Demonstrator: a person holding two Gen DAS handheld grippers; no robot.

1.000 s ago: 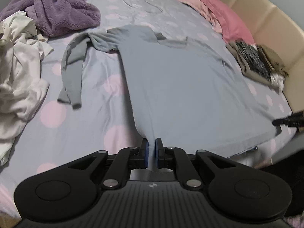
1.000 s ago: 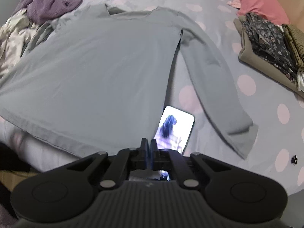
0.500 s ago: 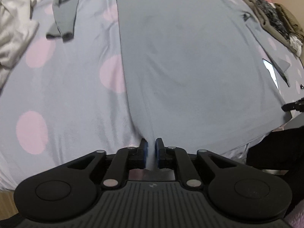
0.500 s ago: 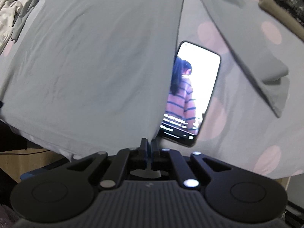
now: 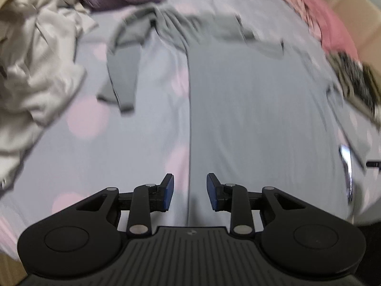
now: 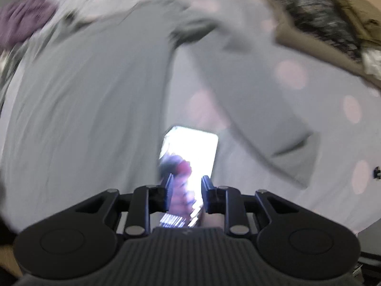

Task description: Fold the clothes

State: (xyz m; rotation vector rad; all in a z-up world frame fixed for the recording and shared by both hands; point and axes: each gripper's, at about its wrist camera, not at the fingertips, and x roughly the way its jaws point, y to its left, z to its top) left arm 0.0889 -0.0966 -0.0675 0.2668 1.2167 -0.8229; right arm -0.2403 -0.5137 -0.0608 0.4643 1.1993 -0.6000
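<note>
You had the grey long-sleeved shirt (image 5: 250, 100) spread flat across the bed (image 5: 147, 131), its hem at the near edge and its collar toward the far side, a layout that looked meant to give you a smooth base for folding. One sleeve (image 5: 121, 76) lay crumpled toward the left edge beside the pile of white clothes (image 5: 35, 59); the other sleeve (image 6: 257, 109) angled out toward the right edge, near the folded stack (image 6: 321, 28). A lit phone (image 6: 190, 152) lay on the bed between the shirt's side and that sleeve.

Your left hand-held gripper (image 5: 190, 191) hung over the shirt's left side seam near the hem, its jaws partly apart and opening, the blue pads clear of the cloth and nothing pinched. Your right hand-held gripper (image 6: 186, 194) was likewise opening, partly apart, with only the phone seen through the gap and no fabric held.
</note>
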